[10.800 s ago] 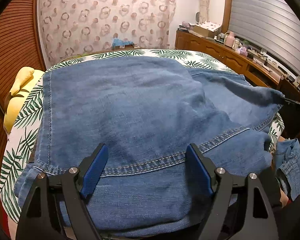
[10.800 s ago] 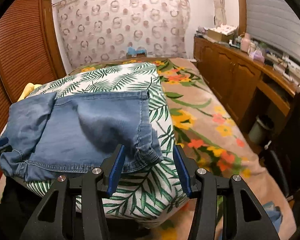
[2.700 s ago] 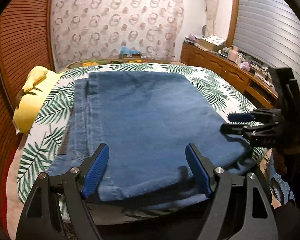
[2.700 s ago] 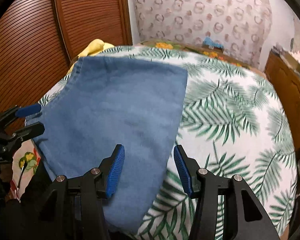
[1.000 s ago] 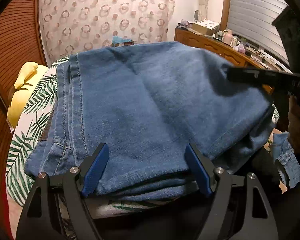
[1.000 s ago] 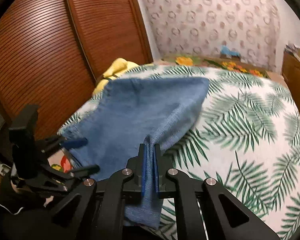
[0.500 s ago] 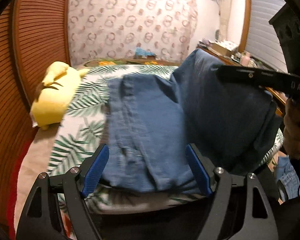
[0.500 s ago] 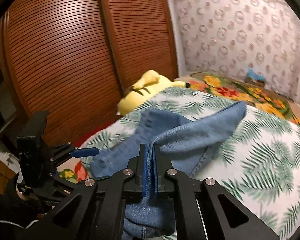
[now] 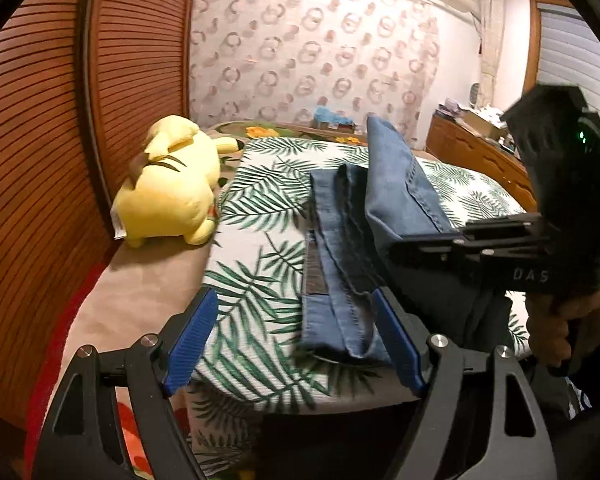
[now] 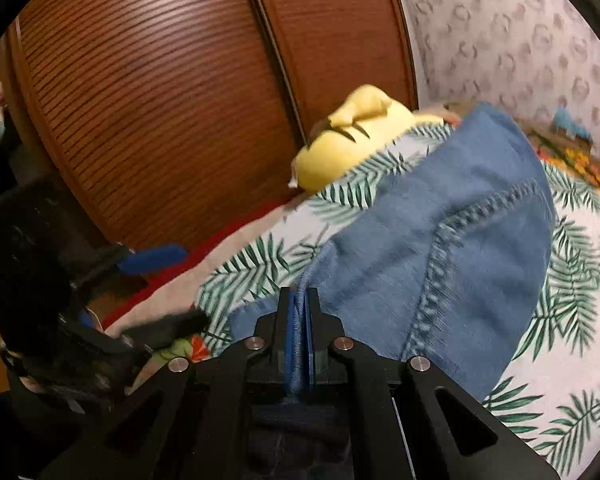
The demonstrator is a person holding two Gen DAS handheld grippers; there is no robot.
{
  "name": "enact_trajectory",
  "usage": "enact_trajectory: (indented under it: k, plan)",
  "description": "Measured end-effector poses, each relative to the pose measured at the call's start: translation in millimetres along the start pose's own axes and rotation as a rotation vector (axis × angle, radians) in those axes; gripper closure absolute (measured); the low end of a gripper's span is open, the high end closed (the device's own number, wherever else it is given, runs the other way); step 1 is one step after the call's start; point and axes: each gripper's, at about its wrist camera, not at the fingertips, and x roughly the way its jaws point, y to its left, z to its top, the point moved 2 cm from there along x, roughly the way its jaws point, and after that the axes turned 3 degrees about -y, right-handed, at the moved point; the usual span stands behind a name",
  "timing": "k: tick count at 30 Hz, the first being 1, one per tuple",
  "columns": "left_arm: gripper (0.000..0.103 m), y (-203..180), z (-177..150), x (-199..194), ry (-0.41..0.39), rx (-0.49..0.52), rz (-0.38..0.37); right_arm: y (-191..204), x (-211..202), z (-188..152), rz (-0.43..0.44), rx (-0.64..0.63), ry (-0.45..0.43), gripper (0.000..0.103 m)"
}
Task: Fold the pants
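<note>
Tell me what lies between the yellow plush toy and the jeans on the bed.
Only bare leaf-print bedcover lies between the yellow plush toy and the jeans; the left wrist view shows it.

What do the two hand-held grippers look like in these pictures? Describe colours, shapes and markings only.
Both are black, angular frames with triangular cut-outs and silver round bolts. The left gripper has flat jaws faced with ribbed blue pads. The right gripper has the same blue pads; seen from the left wrist view, its body bears pale letters "DAS" and a small green light.
</note>
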Motion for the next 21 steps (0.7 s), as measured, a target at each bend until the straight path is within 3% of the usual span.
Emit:
enact_trajectory:
  k: [3, 5, 14, 21]
  plan:
    - [0.023, 0.5, 2.4, -0.1, -0.007, -0.004, 0.004, -1.2, -2.5, 7.4, -0.011, -0.019, 0.015, 0.091]
    - [0.023, -1.3, 3.1, -1.0, -0.01, -0.003, 0.0, -4.2, -14.6, 16.3, -0.061, -0.053, -0.007, 0.077]
    - [0.023, -20.1, 16.0, -9.3, -0.064, 0.022, -0.025, -29.3, -76.8, 33.4, -0.204, -0.029, -0.157, 0.063]
    - [0.023, -40.8, 23.7, 1.6, -0.048, 0.055, -0.091, -51.7, -54.5, 25.3, -0.31, -0.016, -0.115, 0.057]
